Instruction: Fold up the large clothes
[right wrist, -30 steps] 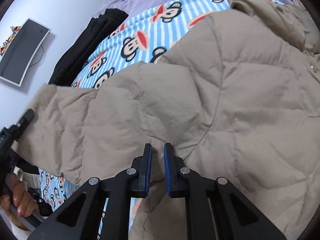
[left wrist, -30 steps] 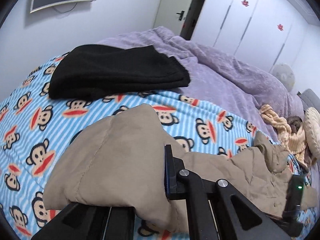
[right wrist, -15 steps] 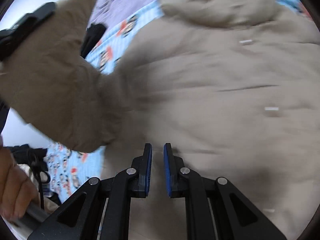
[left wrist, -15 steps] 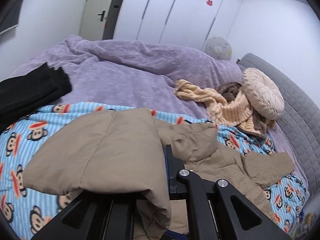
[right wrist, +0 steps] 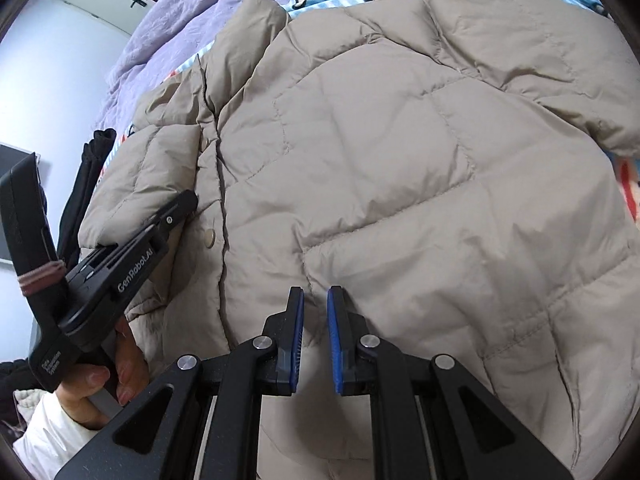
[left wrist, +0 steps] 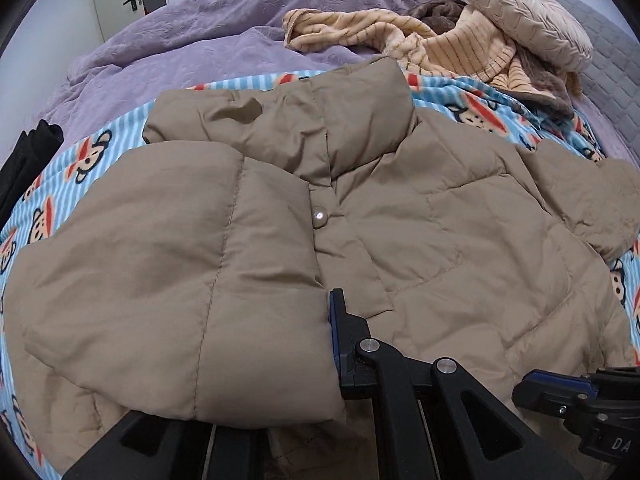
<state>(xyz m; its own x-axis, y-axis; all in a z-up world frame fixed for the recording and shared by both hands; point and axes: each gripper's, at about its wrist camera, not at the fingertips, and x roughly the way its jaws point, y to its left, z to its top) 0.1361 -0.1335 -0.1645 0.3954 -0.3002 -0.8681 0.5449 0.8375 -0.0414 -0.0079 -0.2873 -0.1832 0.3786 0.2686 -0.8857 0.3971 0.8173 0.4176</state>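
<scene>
Beige sleeve (left wrist: 168,280) stays clenched in left gripper (right wrist: 176,208) to fold across jacket (right wrist: 400,160); right gripper (right wrist: 314,340), barely parted, grasps nothing

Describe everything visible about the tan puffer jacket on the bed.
The tan puffer jacket is quilted, matte and padded, with a stand-up collar and pearly snap buttons down its closed front. It lies front-up on the monkey-print blanket, collar toward the purple duvet. One sleeve is folded across the chest, gripped by the left gripper. The other sleeve lies out to the side. The right gripper hovers over the lower front.
</scene>
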